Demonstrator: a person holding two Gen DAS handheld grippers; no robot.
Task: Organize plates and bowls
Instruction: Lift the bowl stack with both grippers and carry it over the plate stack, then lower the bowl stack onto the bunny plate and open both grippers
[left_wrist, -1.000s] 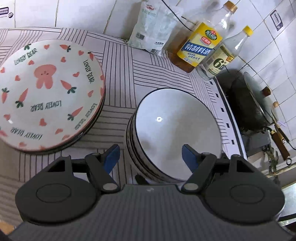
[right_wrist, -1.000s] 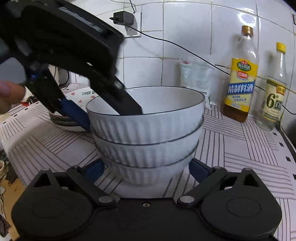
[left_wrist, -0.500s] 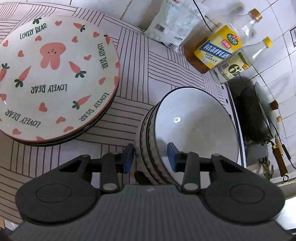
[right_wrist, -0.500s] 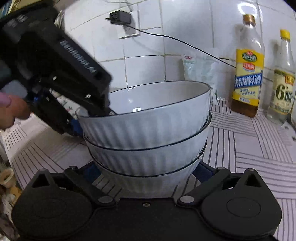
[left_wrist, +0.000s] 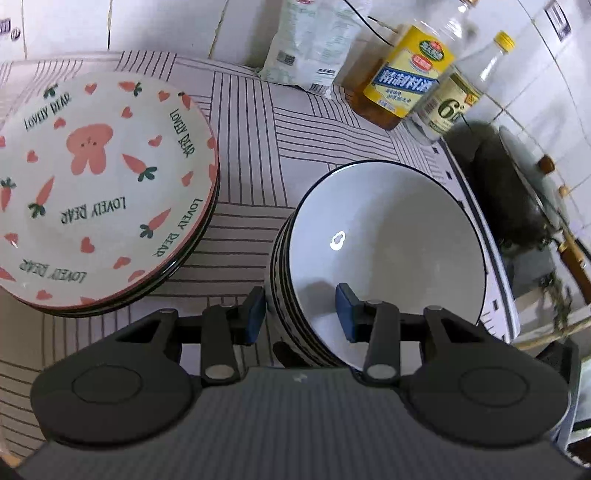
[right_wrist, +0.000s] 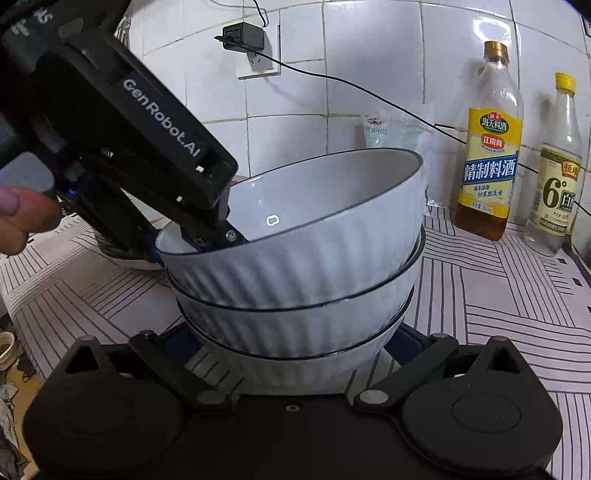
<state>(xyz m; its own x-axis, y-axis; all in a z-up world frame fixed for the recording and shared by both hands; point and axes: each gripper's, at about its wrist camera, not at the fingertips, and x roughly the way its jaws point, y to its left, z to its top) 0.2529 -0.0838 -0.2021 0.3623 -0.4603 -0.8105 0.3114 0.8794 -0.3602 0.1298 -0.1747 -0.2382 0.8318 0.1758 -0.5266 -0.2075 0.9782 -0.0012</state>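
On the counter (left_wrist: 280, 147) two groups already stand sorted: a pile of carrot-print plates (left_wrist: 99, 184) on the left and, near it but apart, a stack of three ribbed white bowls (right_wrist: 295, 280). The top bowl (right_wrist: 303, 236) sits tilted, raised on its far side, so the stack is not yet settled. The left hand-held gripper (left_wrist: 300, 312) straddles that bowl's near rim, one finger inside and one outside, apparently clamped on it. The right hand-held gripper (right_wrist: 295, 332) has its fingers spread wide to either side of the bottom bowl; whether they press it I cannot tell. Judging by this, levelling the top bowl is what remains.
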